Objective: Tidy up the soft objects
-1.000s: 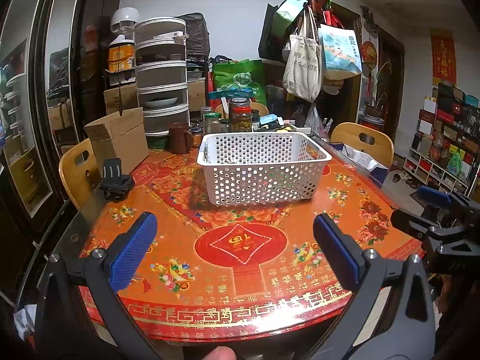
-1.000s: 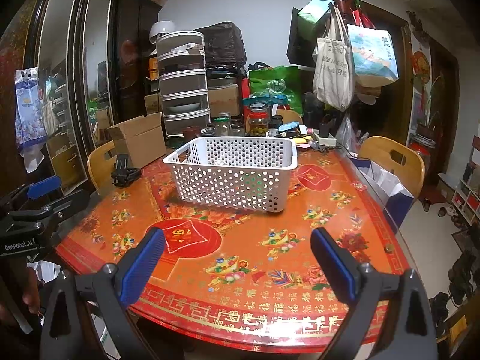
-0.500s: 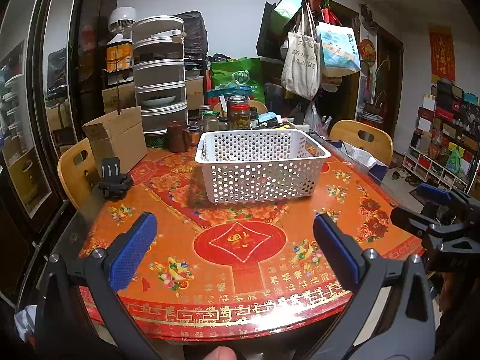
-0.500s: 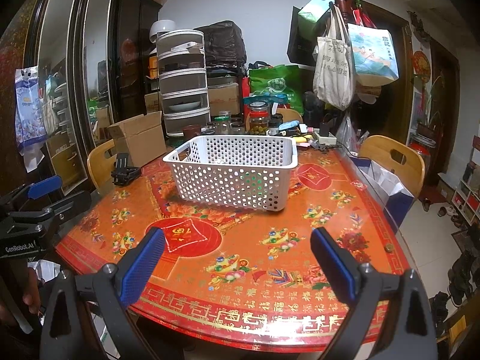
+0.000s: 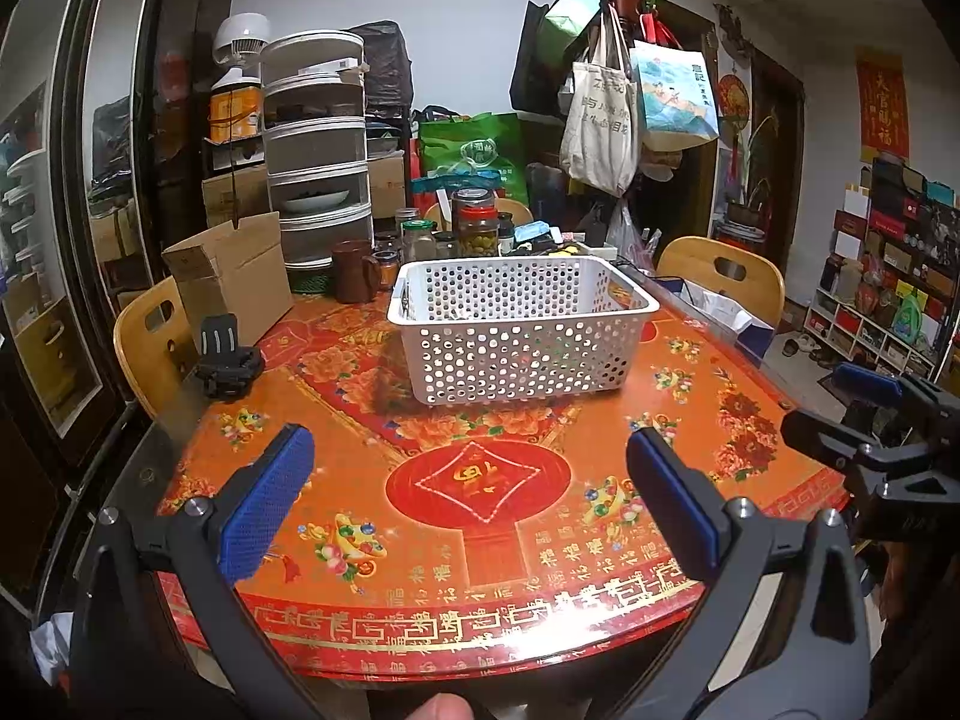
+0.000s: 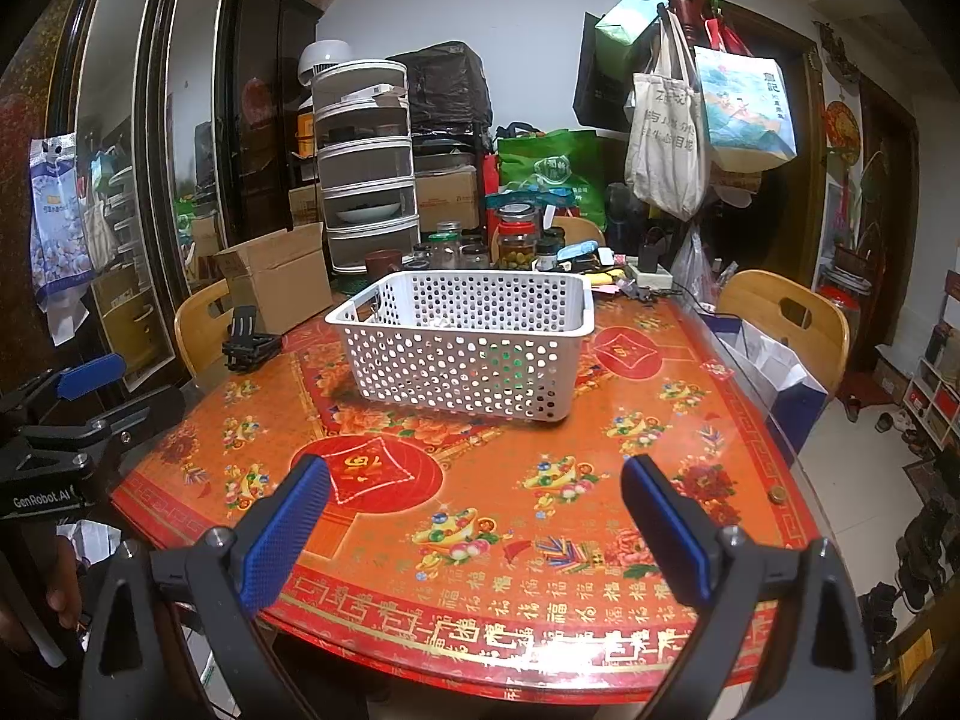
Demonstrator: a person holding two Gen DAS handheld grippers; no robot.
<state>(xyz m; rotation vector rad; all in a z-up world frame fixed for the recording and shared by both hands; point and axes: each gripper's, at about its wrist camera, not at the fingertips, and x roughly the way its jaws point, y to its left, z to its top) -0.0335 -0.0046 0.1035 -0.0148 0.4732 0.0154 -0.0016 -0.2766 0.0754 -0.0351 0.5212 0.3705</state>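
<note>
Red patterned table (image 5: 492,516), white perforated basket (image 5: 522,330); left gripper (image 5: 468,480) and right gripper (image 6: 474,498) spread wide, empty, best squared toward basket before reaching.

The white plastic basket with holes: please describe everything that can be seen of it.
The white perforated plastic basket is rectangular, with round holes across its walls and a smooth, wider rim. It stands upright on the red and orange patterned tabletop, in front of the glass jars. Neither gripper touches it. Something green and pale shows through the holes, but the contents cannot be identified.

White walls; dark mirrored cabinet (image 6: 150,180) left; wooden chairs (image 6: 786,324) around red-patterned table (image 6: 510,516); coat rack (image 6: 678,12) holding bags.
</note>
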